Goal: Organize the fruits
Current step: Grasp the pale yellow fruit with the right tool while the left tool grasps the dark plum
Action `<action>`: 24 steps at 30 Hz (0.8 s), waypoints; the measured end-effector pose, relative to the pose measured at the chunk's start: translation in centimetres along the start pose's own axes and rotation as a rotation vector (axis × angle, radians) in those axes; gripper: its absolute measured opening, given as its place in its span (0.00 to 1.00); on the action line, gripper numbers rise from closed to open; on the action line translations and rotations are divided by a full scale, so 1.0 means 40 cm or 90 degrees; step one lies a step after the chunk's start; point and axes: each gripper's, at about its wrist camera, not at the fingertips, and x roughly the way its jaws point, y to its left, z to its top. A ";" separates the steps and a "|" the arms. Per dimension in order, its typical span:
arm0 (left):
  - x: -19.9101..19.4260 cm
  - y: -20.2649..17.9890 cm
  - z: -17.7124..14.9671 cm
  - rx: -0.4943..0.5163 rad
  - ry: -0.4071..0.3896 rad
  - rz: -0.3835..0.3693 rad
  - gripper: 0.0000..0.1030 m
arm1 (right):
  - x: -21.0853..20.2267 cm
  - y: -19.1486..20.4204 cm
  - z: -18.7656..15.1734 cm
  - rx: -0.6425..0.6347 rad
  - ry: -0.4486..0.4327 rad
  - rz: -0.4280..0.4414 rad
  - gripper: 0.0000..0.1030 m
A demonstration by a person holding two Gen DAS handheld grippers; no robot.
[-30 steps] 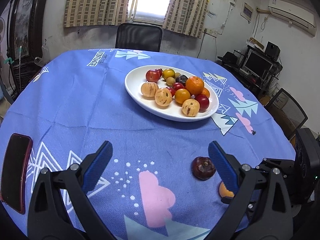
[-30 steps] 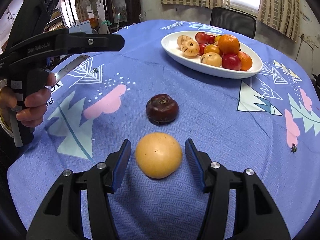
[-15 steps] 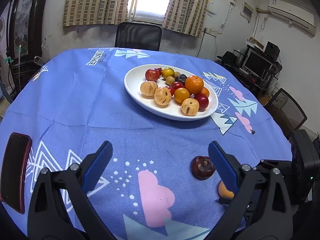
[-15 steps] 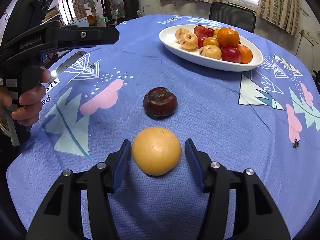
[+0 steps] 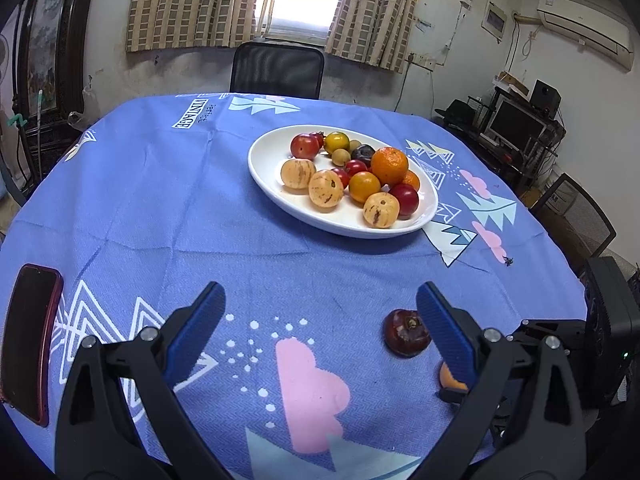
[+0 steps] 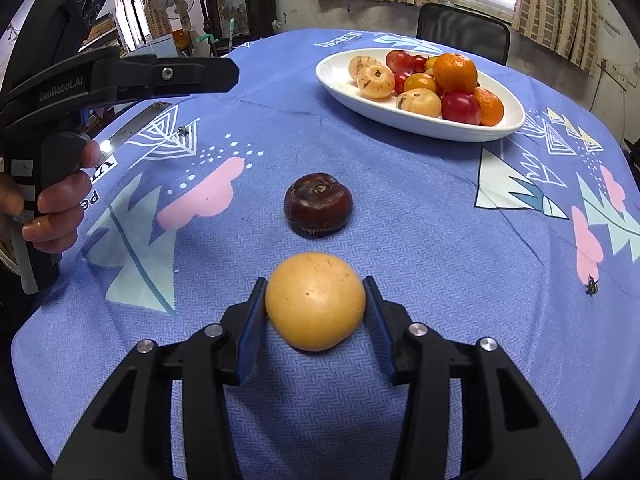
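Right gripper (image 6: 315,302) pads pinch the yellow-orange fruit (image 6: 315,300), on the cloth just short of the dark fruit (image 6: 318,204). Left gripper (image 5: 320,320) spread, idle. Squeeze gently, lift straight before heading for the plate (image 6: 400,114).

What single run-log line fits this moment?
right gripper: shut on yellow fruit | left gripper: open, idle | dark fruit: on cloth
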 end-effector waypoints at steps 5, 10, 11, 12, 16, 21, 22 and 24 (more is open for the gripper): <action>0.002 -0.007 -0.004 0.003 0.001 -0.012 0.95 | -0.029 -0.051 0.008 0.066 -0.022 0.017 0.46; 0.014 -0.051 -0.017 0.045 0.020 -0.051 0.95 | -0.084 -0.129 0.013 0.152 -0.073 0.000 0.46; 0.017 -0.062 -0.021 0.054 0.027 -0.065 0.95 | -0.092 -0.139 0.012 0.161 -0.079 -0.004 0.46; 0.021 -0.078 -0.027 0.065 0.036 -0.082 0.95 | -0.100 -0.147 0.013 0.169 -0.085 -0.008 0.46; 0.037 -0.126 -0.044 0.108 0.059 -0.096 0.95 | -0.125 -0.168 0.017 0.193 -0.105 -0.014 0.46; 0.071 -0.166 -0.054 0.127 0.093 -0.090 0.95 | -0.141 -0.185 0.012 0.212 -0.115 -0.018 0.46; 0.078 -0.171 -0.055 0.131 0.099 -0.089 0.94 | -0.143 -0.188 0.012 0.215 -0.115 -0.020 0.46; 0.095 -0.186 -0.060 0.146 0.113 -0.083 0.92 | -0.144 -0.191 0.011 0.219 -0.114 -0.022 0.46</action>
